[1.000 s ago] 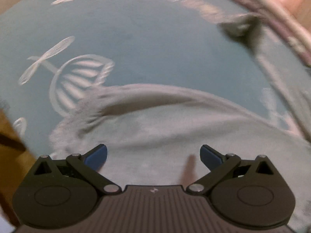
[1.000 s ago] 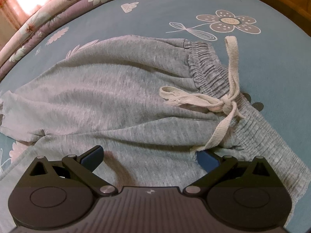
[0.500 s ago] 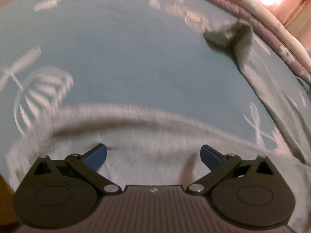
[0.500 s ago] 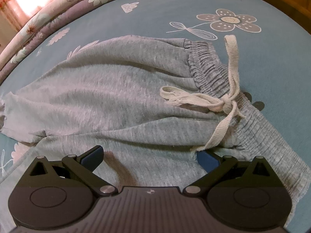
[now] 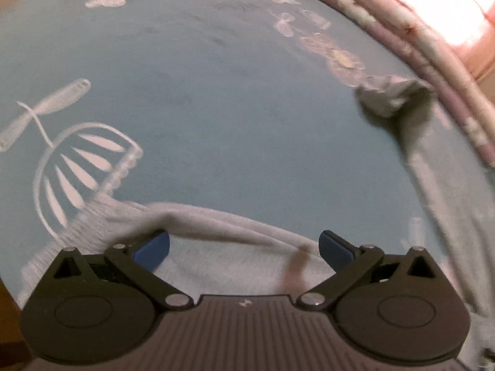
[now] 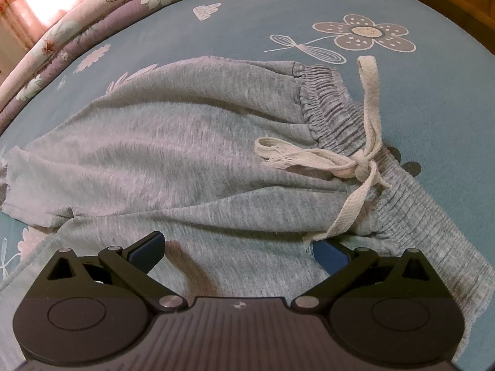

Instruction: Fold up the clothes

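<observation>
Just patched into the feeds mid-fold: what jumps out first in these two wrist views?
The grey shorts spread across the blue floral bedsheet fill the right wrist view, with a cream drawstring knotted at the elastic waistband. The right gripper hangs open over the cloth, and the left gripper is open over another edge of the shorts.

The bed wears a blue sheet printed with pale flowers and leaf shapes. Grey shorts lie flat on it, spread ahead of the right gripper, waistband to that gripper's right with a cream drawstring trailing over it onto the sheet. A rolled floral quilt runs along the far left edge. Ahead of the left gripper, bare sheet stretches beyond the shorts' near fold.
</observation>
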The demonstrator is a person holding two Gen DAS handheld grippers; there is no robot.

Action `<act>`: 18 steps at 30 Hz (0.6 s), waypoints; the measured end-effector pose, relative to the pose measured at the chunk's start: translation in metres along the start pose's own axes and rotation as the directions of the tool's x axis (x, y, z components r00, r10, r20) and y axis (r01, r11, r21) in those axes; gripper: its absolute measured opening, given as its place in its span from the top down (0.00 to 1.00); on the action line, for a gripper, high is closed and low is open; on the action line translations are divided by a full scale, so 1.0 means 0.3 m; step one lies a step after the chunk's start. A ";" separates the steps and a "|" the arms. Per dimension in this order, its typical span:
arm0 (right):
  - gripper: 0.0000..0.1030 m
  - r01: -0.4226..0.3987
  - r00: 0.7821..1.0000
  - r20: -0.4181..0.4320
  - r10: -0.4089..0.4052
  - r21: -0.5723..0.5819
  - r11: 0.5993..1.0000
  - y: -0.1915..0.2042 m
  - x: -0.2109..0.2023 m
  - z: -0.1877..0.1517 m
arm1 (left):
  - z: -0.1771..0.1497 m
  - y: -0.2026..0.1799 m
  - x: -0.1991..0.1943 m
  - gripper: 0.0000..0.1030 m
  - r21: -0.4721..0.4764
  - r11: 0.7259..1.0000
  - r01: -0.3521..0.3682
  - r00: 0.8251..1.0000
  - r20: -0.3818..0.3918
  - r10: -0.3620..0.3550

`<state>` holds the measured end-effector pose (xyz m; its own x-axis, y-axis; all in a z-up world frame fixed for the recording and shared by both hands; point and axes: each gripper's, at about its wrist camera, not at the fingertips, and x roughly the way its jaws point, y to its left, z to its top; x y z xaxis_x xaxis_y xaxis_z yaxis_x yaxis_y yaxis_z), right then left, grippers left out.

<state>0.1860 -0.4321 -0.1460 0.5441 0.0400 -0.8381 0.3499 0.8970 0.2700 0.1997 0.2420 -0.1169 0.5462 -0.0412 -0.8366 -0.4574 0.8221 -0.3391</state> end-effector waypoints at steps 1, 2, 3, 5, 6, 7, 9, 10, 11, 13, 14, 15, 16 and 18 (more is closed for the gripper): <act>0.00 -0.004 1.000 0.000 0.004 0.004 1.000 -0.003 -0.001 0.001 | -0.009 -0.013 -0.011 0.01 -0.003 1.000 0.030 1.000 -0.009 -0.030; 0.00 -0.005 1.000 0.000 0.005 0.007 1.000 -0.004 0.000 0.002 | -0.029 -0.036 -0.033 0.01 0.012 0.999 0.052 0.999 -0.013 -0.051; 0.00 -0.003 1.000 -0.001 0.003 0.007 1.000 -0.002 0.001 0.002 | -0.049 -0.059 -0.053 0.01 0.028 0.997 0.074 0.997 -0.018 -0.074; 0.00 0.008 1.000 -0.002 -0.008 -0.001 1.000 0.007 0.002 0.001 | -0.101 -0.115 -0.085 0.01 0.085 0.987 0.135 0.990 -0.040 -0.132; 0.00 0.013 1.000 -0.001 -0.013 -0.006 1.000 0.012 0.003 0.000 | -0.127 -0.139 -0.091 0.01 0.109 0.981 0.161 0.986 -0.060 -0.155; 0.00 0.015 1.000 -0.002 -0.015 -0.012 1.000 0.016 0.003 -0.001 | -0.148 -0.157 -0.086 0.01 0.125 0.977 0.172 0.983 -0.079 -0.163; 0.00 0.015 1.000 -0.002 -0.016 -0.014 1.000 0.017 0.003 -0.003 | -0.184 -0.188 -0.063 0.01 0.149 0.973 0.179 0.979 -0.126 -0.160; 0.00 0.013 1.000 -0.002 -0.013 -0.011 1.000 0.014 0.003 -0.002 | -0.201 -0.195 -0.047 0.01 0.152 0.973 0.171 0.978 -0.146 -0.149; 0.00 0.010 1.000 -0.002 -0.010 -0.007 1.000 0.012 0.003 -0.002 | -0.219 -0.202 -0.032 0.01 0.156 0.974 0.164 0.977 -0.165 -0.137; 0.00 0.002 1.000 -0.001 -0.002 0.001 1.000 0.005 0.002 -0.001 | -0.240 -0.212 0.002 0.01 0.157 0.978 0.140 0.974 -0.198 -0.107; 0.00 -0.001 1.000 0.000 0.001 0.005 1.000 0.003 0.002 -0.001 | -0.247 -0.214 -0.006 0.01 0.159 0.978 0.131 0.975 -0.197 -0.099; 0.00 -0.003 1.000 0.000 0.003 0.008 1.000 0.000 0.002 0.000 | -0.254 -0.215 -0.015 0.01 0.161 0.979 0.123 0.977 -0.195 -0.090; 0.00 -0.005 1.000 0.000 0.005 0.009 1.000 -0.001 0.002 0.000 | -0.261 -0.218 -0.025 0.01 0.167 0.979 0.117 0.978 -0.193 -0.083; 0.00 -0.005 1.000 0.001 0.005 0.006 1.000 0.000 0.001 -0.002 | -0.276 -0.237 -0.059 0.01 0.215 0.969 0.126 0.979 -0.185 -0.086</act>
<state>0.1858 -0.4320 -0.1466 0.5466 0.0442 -0.8362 0.3519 0.8940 0.2773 0.1645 0.1371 -0.1137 0.4441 -0.2167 -0.8694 -0.2234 0.9129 -0.3416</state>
